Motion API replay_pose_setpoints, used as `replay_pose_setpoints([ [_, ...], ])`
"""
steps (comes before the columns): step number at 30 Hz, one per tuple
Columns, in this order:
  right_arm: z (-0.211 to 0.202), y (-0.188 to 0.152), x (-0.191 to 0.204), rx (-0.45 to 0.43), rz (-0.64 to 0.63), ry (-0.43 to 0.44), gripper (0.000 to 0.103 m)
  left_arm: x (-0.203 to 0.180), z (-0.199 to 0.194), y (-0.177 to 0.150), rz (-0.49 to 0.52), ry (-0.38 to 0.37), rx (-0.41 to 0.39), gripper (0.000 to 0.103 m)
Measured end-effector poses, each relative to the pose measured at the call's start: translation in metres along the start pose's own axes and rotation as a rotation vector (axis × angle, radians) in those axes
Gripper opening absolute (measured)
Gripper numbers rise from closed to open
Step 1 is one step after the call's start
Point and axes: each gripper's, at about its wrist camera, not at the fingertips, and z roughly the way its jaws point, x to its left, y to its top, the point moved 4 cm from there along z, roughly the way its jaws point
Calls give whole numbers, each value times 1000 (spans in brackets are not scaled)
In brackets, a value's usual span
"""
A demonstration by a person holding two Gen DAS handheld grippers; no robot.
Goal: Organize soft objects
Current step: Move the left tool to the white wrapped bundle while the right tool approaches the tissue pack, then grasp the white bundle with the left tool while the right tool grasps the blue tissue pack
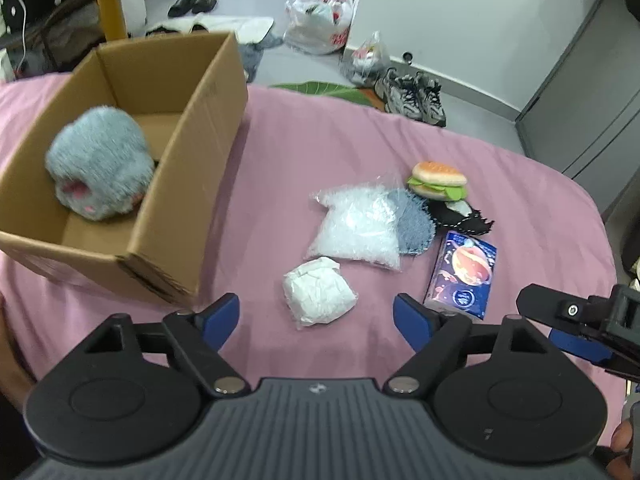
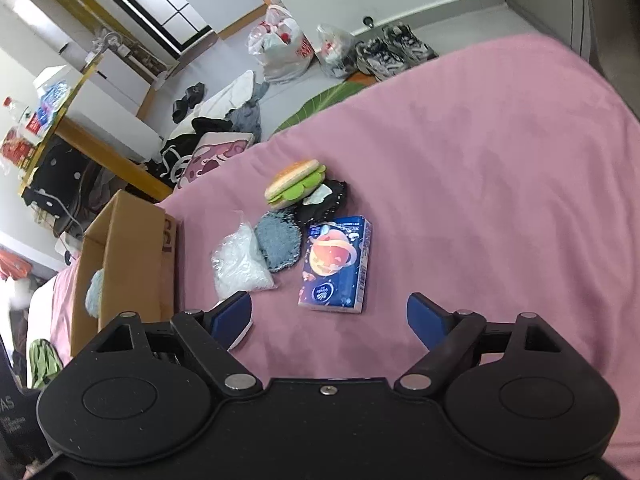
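Left wrist view: left gripper (image 1: 316, 316) at the bottom centre of the frame, jaws spread wide, nothing between them, over the pink bedsheet (image 1: 520, 208). Just above the gap lies a white crumpled packet (image 1: 318, 298), flat on the sheet. Cardboard box (image 1: 200, 148) fills the upper left, open top, sitting on the sheet; a grey fluffy plush (image 1: 100, 164) with pink paw pads is inside it, against the near-left wall (blurred). Centre right of the frame: a clear bag of white filling (image 1: 356, 228), with a blue-grey knitted pad (image 1: 414, 222) touching its right edge and partly under it. Burger toy (image 1: 438, 180) is above the pad, resting on a black fabric piece (image 1: 464, 218). Blue tissue pack (image 1: 464, 276) lies lower right of the pad, near the left gripper's right finger. The other tool shows at the right edge, lower part.

Right wrist view: right gripper (image 2: 330, 316) at the bottom centre, jaws also spread, empty, over the bedsheet. Tissue pack sits just above the gap, slightly left of centre. Filling bag, knitted pad, burger toy and black fabric cluster up and left of it. Box at the left middle edge, plush barely visible inside. Floor beyond the bed at the top: plastic bags (image 2: 280, 46), sneakers (image 2: 392, 50), slippers (image 2: 190, 98) (clutter).
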Motion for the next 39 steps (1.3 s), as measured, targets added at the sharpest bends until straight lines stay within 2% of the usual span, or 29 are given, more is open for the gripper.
replay_pose_setpoints([
  [2, 9, 2, -2, 15, 15, 3, 81, 0, 8, 0, -4, 0, 10, 77],
  [5, 20, 5, -5, 35, 33, 0, 81, 1, 18, 0, -21, -14, 15, 76],
  [7, 27, 5, -6, 46, 31, -5, 81, 1, 25, 0, -25, -5, 11, 76],
  [12, 39, 8, -5, 73, 8, -36, 81, 1, 40, 2, -53, 5, 27, 68],
  [16, 45, 9, 0, 87, -25, -53, 81, 1, 48, 2, -87, -3, 66, 53],
  [18, 47, 9, 4, 87, -39, -66, 81, 1, 50, 3, -78, 9, 72, 50],
  [23, 55, 9, 9, 99, -56, -100, 81, 3, 48, 2, -80, 4, 66, 49],
  [32, 74, 4, 24, 121, -144, -242, 82, 12, 29, 1, -81, 6, 32, 49],
  [34, 76, 1, 28, 118, -181, -281, 78, 13, 25, 1, -80, 0, 22, 49],
  [36, 76, -1, 30, 110, -216, -334, 62, 14, 21, 0, -77, -5, 14, 49],
  [38, 72, 0, 31, 100, -228, -365, 50, 15, 17, -2, -78, -12, 13, 49],
  [39, 68, 0, 31, 97, -217, -347, 50, 16, 15, -2, -78, -18, 10, 49],
])
